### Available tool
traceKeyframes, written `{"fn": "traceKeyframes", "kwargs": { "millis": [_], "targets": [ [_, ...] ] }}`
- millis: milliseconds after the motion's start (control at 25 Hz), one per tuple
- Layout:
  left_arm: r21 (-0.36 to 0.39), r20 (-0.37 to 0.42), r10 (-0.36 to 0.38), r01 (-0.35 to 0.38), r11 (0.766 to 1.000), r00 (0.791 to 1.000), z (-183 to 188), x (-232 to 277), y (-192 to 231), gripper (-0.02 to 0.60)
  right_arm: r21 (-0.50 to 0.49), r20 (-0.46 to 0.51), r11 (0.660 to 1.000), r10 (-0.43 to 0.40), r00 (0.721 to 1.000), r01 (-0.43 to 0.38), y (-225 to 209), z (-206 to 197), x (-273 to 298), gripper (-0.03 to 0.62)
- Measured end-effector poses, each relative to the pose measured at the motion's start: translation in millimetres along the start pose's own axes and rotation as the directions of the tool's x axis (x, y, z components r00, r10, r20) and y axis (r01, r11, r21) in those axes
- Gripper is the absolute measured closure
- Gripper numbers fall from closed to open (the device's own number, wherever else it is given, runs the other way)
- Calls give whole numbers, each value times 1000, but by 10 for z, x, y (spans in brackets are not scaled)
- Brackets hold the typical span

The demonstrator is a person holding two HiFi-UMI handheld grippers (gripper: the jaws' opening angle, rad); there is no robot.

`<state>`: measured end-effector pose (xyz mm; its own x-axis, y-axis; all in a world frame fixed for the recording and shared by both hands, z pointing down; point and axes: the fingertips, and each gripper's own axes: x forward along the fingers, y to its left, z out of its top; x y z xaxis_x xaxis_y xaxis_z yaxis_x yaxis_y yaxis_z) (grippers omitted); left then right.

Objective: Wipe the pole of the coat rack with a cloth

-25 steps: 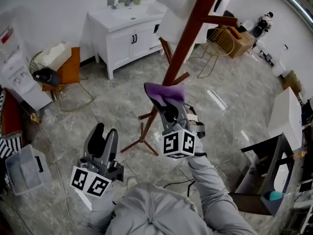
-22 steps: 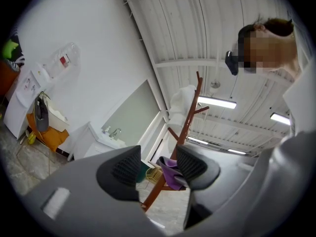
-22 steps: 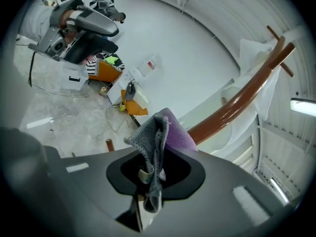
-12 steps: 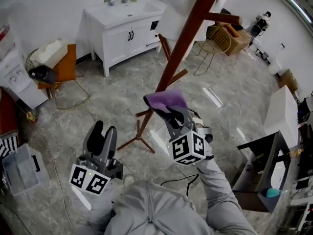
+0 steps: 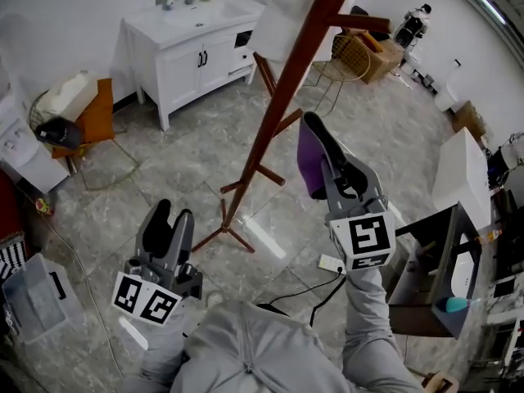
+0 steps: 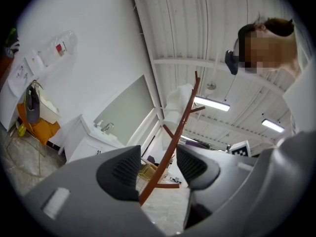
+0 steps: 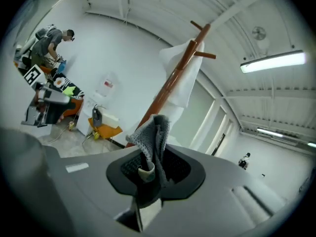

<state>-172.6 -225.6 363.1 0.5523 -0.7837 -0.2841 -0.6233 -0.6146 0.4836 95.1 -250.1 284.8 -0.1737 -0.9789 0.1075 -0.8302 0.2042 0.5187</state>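
Head view: holds cloth [image 5: 309, 167] pinched in right gripper [image 5: 316, 140] just right of pole [image 5: 282, 97], seemingly apart; wiping apparently not yet begun (left gripper [image 5: 171, 216] gaping, empty, below-left of pole).

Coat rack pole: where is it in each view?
Head view: pole slants down from top centre to mid-frame.
Left gripper view: pole distant, seen through the gap between the open jaws.
Right gripper view: pole rises up-right behind the gripped cloth.
Shared landmark: white garment hanging on it.

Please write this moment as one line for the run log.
right gripper: shut on purple cloth, beside pole, contact unclear | left gripper: open, empty, held low
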Motion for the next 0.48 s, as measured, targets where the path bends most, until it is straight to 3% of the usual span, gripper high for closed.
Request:
{"fn": "traceKeyframes", "kwargs": {
  "millis": [120,240,480],
  "targets": [
    [-2,5,0,0,1000,1000,29,-36,29,339,39,58,999,-28,998,26,-131,247,158,540],
    [-1,13,19,-19,1000,1000,64,-85,67,339,111,89,994,-2,996,-8,-179,404,404,540],
    [9,40,78,-79,997,996,105,-160,132,339,163,0,985,48,999,-48,-235,261,887,540]
  ]
}}
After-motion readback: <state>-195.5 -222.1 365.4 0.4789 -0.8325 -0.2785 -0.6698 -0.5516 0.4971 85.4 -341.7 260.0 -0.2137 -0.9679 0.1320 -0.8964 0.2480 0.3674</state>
